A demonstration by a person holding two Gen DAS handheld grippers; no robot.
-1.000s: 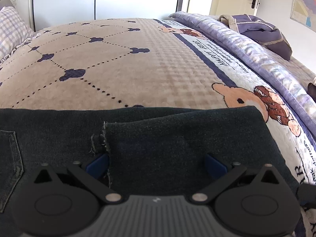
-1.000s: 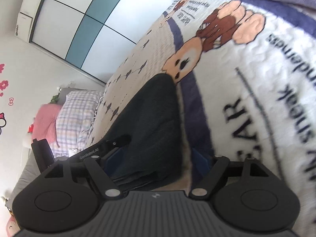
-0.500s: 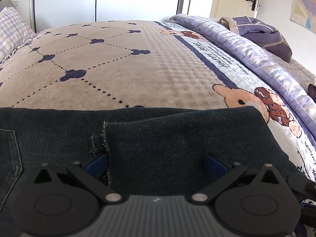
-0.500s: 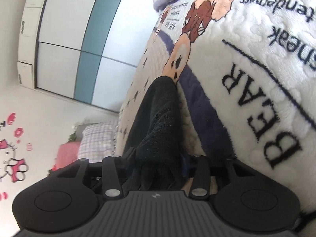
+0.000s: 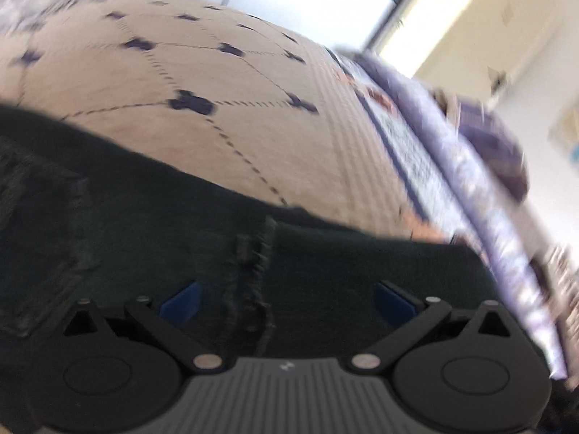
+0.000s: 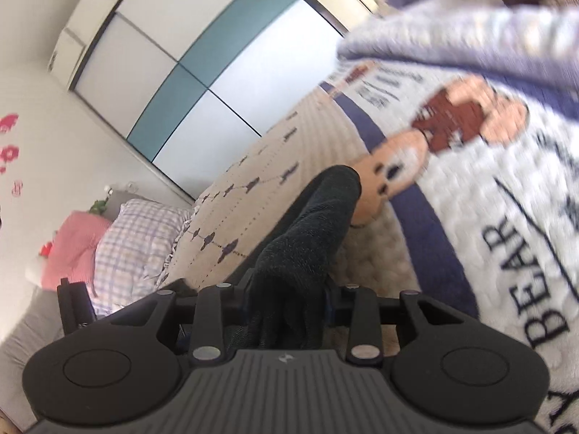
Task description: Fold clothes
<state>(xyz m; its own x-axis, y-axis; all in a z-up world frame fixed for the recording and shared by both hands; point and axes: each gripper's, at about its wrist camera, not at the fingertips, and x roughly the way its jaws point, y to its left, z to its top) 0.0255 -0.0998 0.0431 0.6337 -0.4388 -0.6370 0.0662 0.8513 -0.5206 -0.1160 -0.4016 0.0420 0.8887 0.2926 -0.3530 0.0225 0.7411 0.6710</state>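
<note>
jeans (image 5: 152, 224) on bedspread (image 5: 235, 83) | pillow (image 6: 141, 238) beyond | right hand-held gripper (image 6: 289, 307) clamps them

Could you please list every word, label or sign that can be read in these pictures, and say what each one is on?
"BEAR": on the white blanket, right wrist view.
Other print on the blanket, above and at the right and lower edges: too blurred or cut off to read.
Small logo on the gripper body: a mark, not text.
Left wrist view: nothing legible.
</note>
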